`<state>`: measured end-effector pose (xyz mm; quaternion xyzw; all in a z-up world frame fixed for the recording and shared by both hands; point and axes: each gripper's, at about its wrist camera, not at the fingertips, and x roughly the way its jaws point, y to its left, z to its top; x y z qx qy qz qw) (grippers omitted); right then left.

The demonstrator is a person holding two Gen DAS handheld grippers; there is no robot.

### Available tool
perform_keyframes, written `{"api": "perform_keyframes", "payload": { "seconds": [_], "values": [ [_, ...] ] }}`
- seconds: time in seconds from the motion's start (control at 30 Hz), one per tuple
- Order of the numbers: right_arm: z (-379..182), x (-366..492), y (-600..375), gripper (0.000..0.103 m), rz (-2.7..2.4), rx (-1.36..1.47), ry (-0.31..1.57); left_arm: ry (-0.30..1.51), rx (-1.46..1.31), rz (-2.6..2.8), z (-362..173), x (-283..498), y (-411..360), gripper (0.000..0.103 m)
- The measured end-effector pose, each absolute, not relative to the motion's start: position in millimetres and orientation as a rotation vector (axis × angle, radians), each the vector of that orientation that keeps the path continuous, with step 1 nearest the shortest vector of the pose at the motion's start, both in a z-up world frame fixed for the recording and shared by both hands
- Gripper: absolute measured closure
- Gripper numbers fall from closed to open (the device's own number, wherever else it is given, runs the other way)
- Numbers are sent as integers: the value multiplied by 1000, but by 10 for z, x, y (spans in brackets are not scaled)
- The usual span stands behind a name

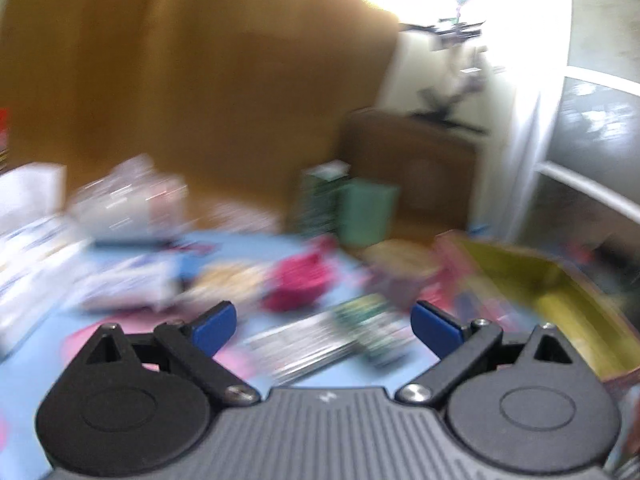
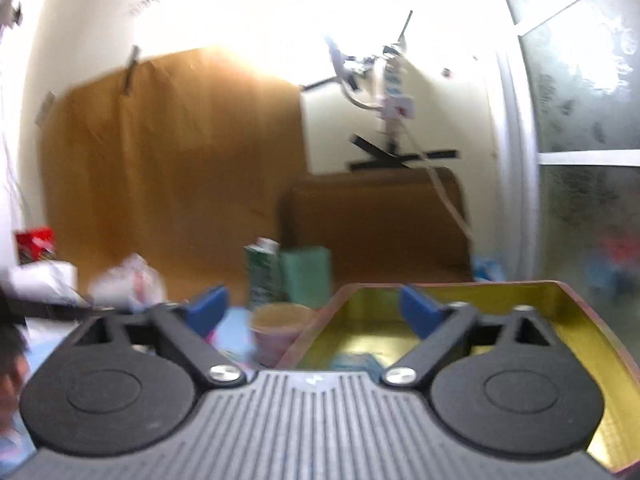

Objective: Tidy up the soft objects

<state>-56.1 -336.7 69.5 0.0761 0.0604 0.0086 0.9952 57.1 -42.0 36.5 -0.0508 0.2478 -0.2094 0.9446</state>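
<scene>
The left gripper (image 1: 324,326) has its two blue fingers (image 1: 214,326) spread wide, and nothing is between them. The picture from it is very blurry. It looks down over a blue mat (image 1: 248,244) with lots of things lying on it. Just past the fingers, in the middle, lies a flat striped packet (image 1: 304,346) with a green-patterned thing (image 1: 370,326) touching its right end. A bit farther is a soft, bright pink thing (image 1: 298,282). Left of the pink thing is a pale tan lump (image 1: 228,280), too blurry to name. Far left are white boxes and bags (image 1: 52,256) in a pile. On the right is a box with a shiny yellow inside (image 1: 560,300).

The right gripper (image 2: 314,310) is spread wide too, with nothing between its fingers (image 2: 418,312). It hangs right over the near edge of the yellow box (image 2: 580,344). Low down inside the box, a pale blue thing (image 2: 356,360) peeks out from behind the gripper; I cannot tell what it is. Just left of the box stands a pink cup (image 2: 280,330) with a tan top. Behind the cup are a dark green carton (image 2: 262,276) and a light green box (image 2: 306,276), side by side. Farther left sits a crinkly clear bag (image 2: 128,282). A big brown sheet (image 2: 180,168) covers the far wall, and a brown cabinet (image 2: 380,224) stands to its right.
</scene>
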Motion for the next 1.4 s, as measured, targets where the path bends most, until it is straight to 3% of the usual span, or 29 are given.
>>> {"api": "perform_keyframes", "payload": {
  "seconds": [0.17,0.37,0.53,0.8,1.07,1.37,1.4],
  "values": [
    [585,-331,-3026,0,191,265,84,555,-52,-234,-7,547,322,6],
    [468,231,-2376,0,382,204,321,523,-168,-140,-81,531,955,5],
    [370,591,-1676,0,481,47,378,516,-270,-139,-120,579,1112,7],
    [295,1801,-930,20,502,-73,539,464,-264,-150,-100,510,1093,7],
    [-29,2695,-619,27,497,-33,797,450,-286,-160,-102,492,1110,7],
    [7,2119,-792,37,802,-119,853,444,-370,-155,-116,488,1239,7],
    [-11,1991,-815,43,822,-141,851,445,-389,-152,-122,489,1269,7]
  ]
}}
